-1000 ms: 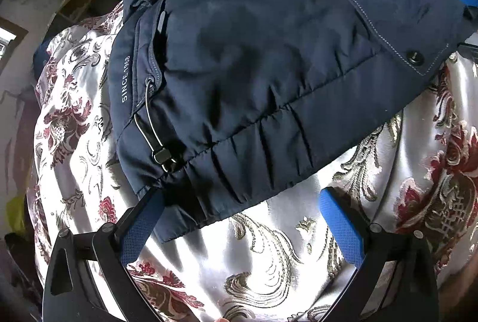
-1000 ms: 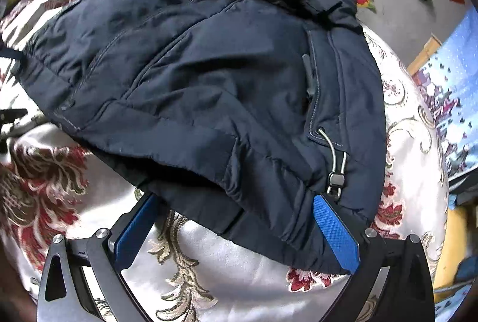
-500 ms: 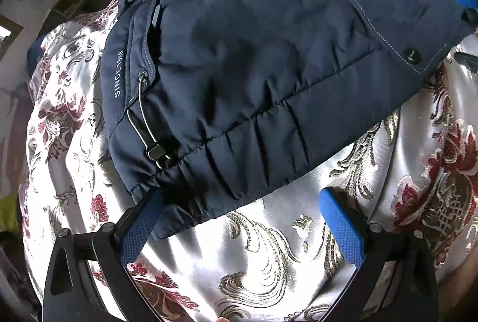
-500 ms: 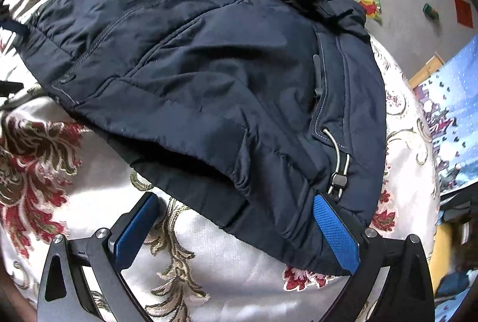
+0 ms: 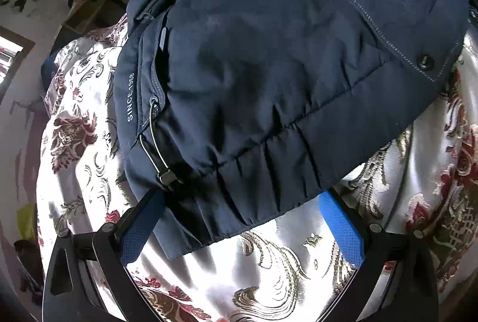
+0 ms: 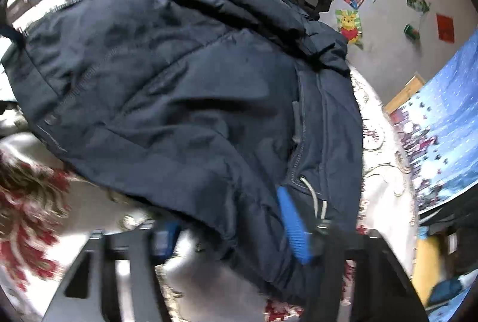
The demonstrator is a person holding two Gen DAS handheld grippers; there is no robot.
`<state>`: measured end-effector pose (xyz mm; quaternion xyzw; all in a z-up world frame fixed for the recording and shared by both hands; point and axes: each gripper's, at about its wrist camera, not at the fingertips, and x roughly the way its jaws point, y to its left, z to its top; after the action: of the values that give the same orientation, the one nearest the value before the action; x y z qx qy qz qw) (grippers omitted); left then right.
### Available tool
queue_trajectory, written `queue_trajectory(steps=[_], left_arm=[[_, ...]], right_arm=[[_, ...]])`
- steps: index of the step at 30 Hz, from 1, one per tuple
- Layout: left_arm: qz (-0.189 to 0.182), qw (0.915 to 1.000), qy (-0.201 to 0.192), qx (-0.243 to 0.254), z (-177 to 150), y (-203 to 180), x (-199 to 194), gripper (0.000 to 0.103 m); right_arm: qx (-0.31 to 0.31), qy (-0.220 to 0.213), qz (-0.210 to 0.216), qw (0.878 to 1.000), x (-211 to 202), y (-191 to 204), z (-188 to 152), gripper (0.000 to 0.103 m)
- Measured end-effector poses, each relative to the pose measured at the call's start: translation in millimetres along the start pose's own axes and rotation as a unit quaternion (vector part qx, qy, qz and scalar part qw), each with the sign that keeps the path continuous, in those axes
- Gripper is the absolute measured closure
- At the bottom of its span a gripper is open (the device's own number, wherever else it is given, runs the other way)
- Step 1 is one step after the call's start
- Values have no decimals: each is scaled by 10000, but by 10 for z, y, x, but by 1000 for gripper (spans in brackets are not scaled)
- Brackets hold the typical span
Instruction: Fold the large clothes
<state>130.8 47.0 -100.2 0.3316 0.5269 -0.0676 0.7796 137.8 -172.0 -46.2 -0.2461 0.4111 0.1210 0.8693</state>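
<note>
So the big navy jacket is lying on the bed, on the flowery satin cover, bunched up and puffy, with its hem edge facing me near the bed's front edge. Honestly the folding looks barely started to me; it's one lumpy heap, no neat rectangle anywhere. My left claw sits wide open at the hem, one pad tucked by the jacket's corner near the drawstring toggle, not pinching anything. My right claw is closing right now with the hem at the other corner between its pads, though the view's too blurry to say it's clamped yet. What's left, I reckon: grab both corners, fold it over, then tidy.
</note>
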Motion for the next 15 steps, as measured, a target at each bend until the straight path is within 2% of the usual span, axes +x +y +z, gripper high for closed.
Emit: queue_trajectory(steps=[2,5,10,12,13,15], left_arm=[[-90,9999,-59,-43,-10,15,-17,2],[-139,9998,-109,-70,-8,34,-35,2],[50,9999,-128,20,0,-86,-74,2],[215,9994,-287,25,-1,-101,-130,3],[274,9990,-356,12,-6,-120,-170,6],[421,9977,-525,-32,-17,-124,-256,21]], right_arm=[[10,-79,115,9999,-57,-8,52,70],[393,-278,338,9983,-193,-144,162,82],[1141,-515,749,9893,-353,-394,375,89],[1292,-595,816,9865,-414,-444,448,90],[1300,-620,812,9862,-448,-447,466,90],[1238,-670,758,9871,-481,-437,495,90]])
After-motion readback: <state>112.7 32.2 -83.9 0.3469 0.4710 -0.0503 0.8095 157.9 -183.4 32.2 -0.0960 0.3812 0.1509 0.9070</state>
